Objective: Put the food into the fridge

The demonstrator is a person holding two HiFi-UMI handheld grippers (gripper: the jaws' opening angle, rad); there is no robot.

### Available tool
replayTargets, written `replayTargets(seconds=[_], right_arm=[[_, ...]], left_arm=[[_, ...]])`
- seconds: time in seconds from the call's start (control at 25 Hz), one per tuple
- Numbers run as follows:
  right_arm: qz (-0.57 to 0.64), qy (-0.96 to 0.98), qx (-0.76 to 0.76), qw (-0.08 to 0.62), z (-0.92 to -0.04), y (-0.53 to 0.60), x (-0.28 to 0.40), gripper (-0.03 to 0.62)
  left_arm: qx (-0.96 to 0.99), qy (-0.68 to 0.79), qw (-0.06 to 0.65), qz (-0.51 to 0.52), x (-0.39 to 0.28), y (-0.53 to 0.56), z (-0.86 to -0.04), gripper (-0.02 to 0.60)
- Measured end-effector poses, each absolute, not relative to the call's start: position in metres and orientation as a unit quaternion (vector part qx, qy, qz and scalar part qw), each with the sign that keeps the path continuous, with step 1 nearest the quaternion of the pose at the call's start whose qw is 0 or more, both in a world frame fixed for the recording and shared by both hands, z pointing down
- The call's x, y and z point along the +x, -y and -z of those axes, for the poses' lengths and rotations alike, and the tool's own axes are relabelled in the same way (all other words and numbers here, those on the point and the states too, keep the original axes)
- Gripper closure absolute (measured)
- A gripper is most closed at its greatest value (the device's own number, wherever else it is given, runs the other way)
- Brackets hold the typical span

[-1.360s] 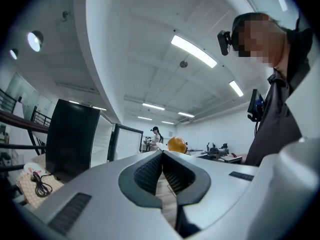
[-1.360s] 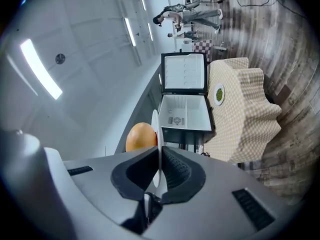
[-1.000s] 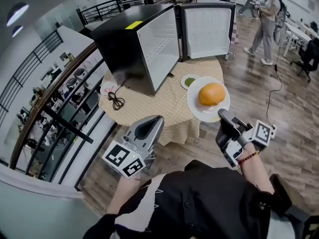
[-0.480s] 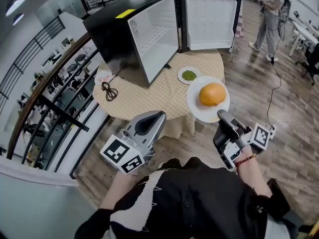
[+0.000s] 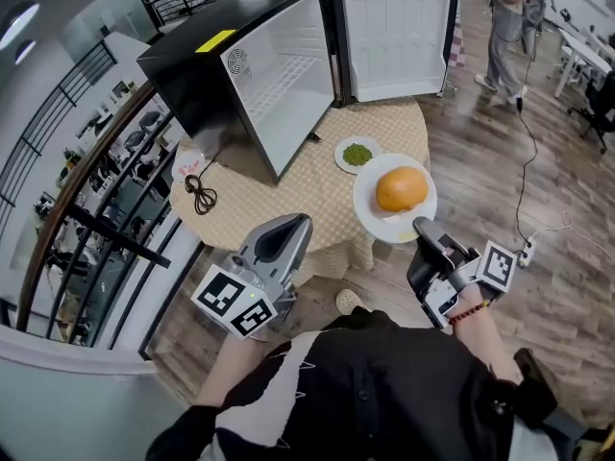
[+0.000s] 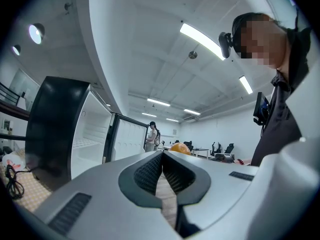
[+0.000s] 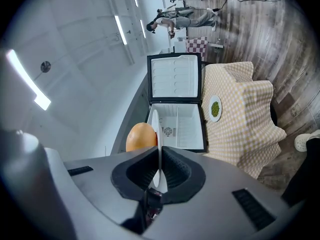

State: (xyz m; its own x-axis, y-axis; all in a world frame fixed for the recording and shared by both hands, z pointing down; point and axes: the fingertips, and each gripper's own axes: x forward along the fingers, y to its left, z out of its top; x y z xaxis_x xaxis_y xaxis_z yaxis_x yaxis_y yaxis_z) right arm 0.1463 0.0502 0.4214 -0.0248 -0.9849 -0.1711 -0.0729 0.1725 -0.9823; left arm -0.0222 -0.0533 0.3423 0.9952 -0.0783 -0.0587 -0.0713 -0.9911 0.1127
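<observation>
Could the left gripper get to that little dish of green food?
Probably yes: the dish of green food lies uncovered on the table, and the left gripper holds nothing, though its jaws must open first.

Left gripper (image 5: 297, 223), right gripper (image 5: 424, 227), both closed

Our right hand-held gripper (image 7: 159, 149) has its jaws closed on the rim of a white plate (image 7: 156, 126), which we see edge-on as a thin line rising from between the pads. A round orange food (image 7: 140, 135) sits on the plate's left face. Beyond it the fridge (image 7: 182, 129) is open and its white shelves are bare, with the door (image 7: 175, 78) swung fully back. A small dish of green food (image 7: 215, 108) rests on the counter (image 7: 245, 119), which is draped in a checked cloth. Farther off, a person (image 7: 186, 17) stands on the wooden floor (image 7: 272, 31).
</observation>
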Motion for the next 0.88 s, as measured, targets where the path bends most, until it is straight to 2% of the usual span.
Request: replayTargets(seconds=[0.88], right_arm=[[0.432,-0.618,-0.456,0.473,-0.369,0.137,0.236,0.571]], left_arm=[[0.999,0.030,0.032,0.028,0.089,0.210,-0.325,0.569]])
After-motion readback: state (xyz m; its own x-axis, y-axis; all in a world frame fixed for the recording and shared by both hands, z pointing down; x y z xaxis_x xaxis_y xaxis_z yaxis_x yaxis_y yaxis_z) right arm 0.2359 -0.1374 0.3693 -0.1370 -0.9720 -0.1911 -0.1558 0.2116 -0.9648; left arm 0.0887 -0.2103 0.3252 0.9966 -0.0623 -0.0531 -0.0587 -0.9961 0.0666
